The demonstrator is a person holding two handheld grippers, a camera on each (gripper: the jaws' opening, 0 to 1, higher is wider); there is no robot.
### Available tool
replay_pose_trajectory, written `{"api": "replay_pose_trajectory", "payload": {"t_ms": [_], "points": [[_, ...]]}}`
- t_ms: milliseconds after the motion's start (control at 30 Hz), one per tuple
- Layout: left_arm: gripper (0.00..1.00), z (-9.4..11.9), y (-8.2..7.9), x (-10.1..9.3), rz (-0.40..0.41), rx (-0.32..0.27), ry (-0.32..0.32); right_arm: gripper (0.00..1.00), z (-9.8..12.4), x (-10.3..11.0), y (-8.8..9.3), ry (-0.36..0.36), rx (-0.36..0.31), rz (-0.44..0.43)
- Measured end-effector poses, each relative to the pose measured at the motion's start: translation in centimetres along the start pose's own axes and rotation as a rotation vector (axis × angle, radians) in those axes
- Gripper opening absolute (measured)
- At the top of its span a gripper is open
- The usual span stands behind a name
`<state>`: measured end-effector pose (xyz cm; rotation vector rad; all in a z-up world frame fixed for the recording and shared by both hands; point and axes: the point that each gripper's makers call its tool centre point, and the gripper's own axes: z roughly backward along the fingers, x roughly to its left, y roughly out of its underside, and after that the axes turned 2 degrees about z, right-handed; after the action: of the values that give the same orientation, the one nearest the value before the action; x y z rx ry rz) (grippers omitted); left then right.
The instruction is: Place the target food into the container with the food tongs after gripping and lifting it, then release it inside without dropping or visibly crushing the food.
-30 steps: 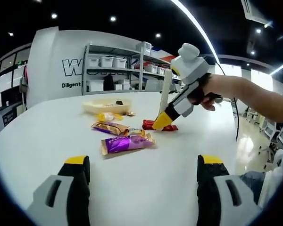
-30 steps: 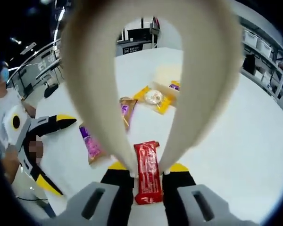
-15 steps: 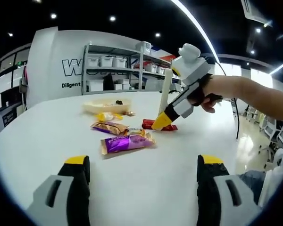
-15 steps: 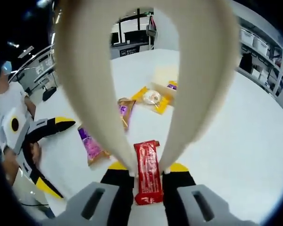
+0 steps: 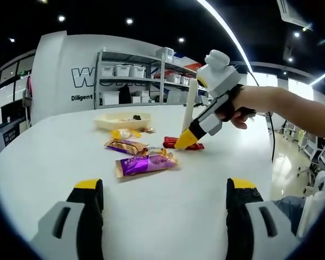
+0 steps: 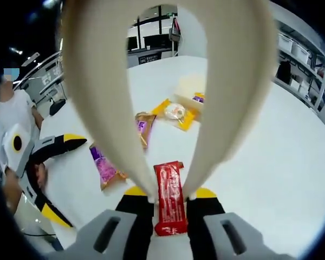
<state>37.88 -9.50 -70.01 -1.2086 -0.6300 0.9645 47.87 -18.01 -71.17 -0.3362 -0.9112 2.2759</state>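
1. My right tool is clamped on the cream food tongs; the two tong tips sit either side of the red snack packet, touching or nearly so (can't tell if squeezed).
2. Red packet lies flat on the white table, just ahead of my right tool.
3. My left tool hovers low over the table, jaws wide apart, gripping nothing.
4. In the left gripper view, the right tool angles down onto the red packet.
5. Container is a shallow cream tray further back, apart from the packet.
6. Between them: purple packet, brown packet, yellow packet.
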Motion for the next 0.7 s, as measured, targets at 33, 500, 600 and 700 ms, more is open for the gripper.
{"api": "replay_pose_trajectory", "payload": {"t_ms": [33,500,600,700], "points": [[0.93,0.0,0.0,0.0,-0.001,0.001,0.000,0.17,0.0,0.0,0.0,-0.001,0.000,-0.005],[0.93,0.1,-0.2,0.1,0.006,-0.007,-0.001,0.16,0.0,-0.2,-0.6,-0.046,-0.078,-0.134],[0.93,0.1,-0.2,0.2,0.007,-0.010,-0.004,0.16,0.1,-0.5,-0.8,-0.099,-0.093,-0.204],[0.93,0.1,-0.3,0.2,0.003,-0.012,-0.007,0.16,0.7,-1.6,-1.6,-0.083,-0.122,-0.208]]}}
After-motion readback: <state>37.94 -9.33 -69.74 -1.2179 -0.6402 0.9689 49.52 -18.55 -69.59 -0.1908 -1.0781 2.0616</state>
